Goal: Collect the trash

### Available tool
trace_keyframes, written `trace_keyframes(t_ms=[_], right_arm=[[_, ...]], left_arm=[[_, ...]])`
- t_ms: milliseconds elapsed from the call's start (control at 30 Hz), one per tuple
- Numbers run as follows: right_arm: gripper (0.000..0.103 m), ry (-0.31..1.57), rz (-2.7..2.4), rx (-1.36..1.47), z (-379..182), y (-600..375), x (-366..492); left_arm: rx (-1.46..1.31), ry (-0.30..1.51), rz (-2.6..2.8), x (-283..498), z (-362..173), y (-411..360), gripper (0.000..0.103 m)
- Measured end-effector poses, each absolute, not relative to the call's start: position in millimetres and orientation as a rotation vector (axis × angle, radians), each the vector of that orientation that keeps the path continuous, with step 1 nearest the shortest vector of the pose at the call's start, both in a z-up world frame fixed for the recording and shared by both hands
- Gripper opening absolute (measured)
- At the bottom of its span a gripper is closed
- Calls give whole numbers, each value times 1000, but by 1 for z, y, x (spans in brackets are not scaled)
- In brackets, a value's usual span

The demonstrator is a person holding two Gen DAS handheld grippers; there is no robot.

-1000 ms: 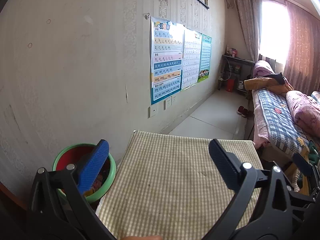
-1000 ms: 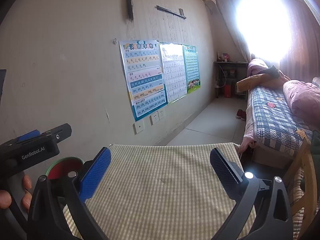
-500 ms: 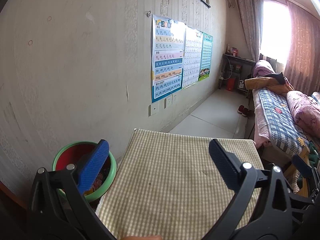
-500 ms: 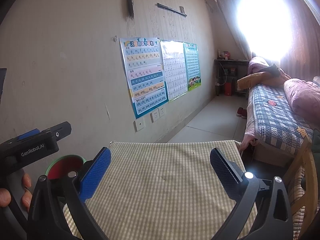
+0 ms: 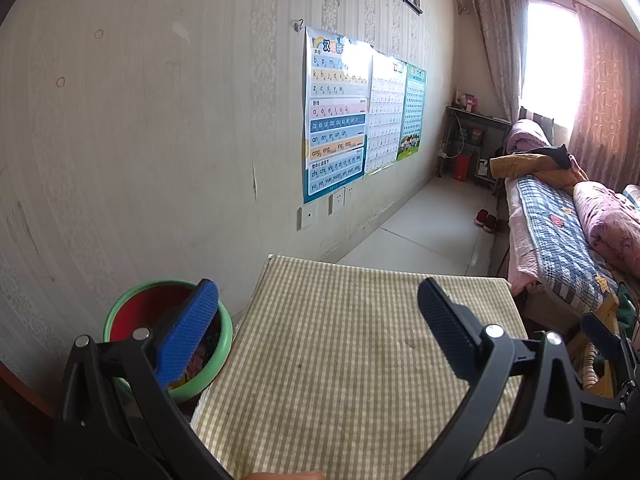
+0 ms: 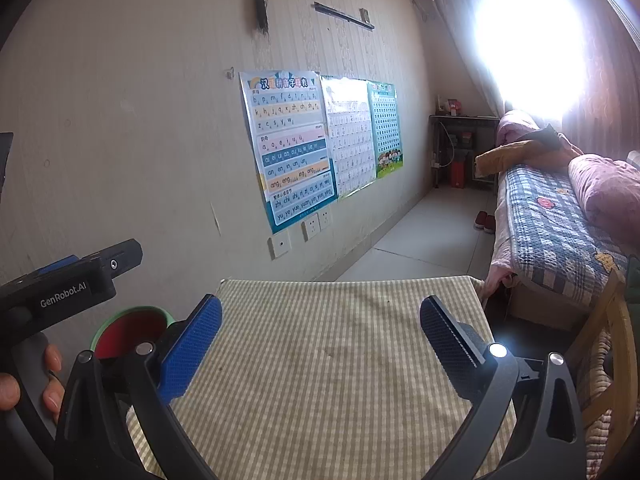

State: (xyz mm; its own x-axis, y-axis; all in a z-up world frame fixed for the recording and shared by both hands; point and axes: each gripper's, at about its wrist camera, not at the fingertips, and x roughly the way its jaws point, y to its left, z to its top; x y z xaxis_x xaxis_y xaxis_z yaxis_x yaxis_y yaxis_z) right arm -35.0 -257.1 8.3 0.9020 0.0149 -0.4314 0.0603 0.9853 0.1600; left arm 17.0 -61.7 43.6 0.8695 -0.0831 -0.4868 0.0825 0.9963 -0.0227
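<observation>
A red bin with a green rim (image 5: 120,312) stands on the floor left of the table, holding colourful scraps; its rim (image 6: 132,312) also shows in the right wrist view. My left gripper (image 5: 316,312) hangs open above the checked tablecloth (image 5: 340,360), its blue finger overlapping the bin. Over the same cloth (image 6: 328,368) my right gripper (image 6: 320,324) is open too, nothing between its fingers. I see no loose trash on the cloth. The left gripper's body (image 6: 64,284), held by a hand (image 6: 24,384), shows at the right wrist view's left edge.
A wall with posters (image 5: 336,112) runs along the left. A bed with a checked blanket (image 5: 560,232) lies on the right, a wooden chair (image 6: 600,352) beside the table. Tiled floor (image 5: 424,236) stretches beyond to a small shelf (image 5: 472,144) and a bright window.
Both views have barely shifted; the grippers stay open and hover over the table in the same place.
</observation>
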Motion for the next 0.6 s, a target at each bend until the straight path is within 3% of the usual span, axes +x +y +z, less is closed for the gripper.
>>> trace_keyframes(t_ms=[600], right_arm=[[96, 457, -24, 176, 4, -257, -37]], left_arm=[[-1, 523, -88, 20, 39, -59, 98]])
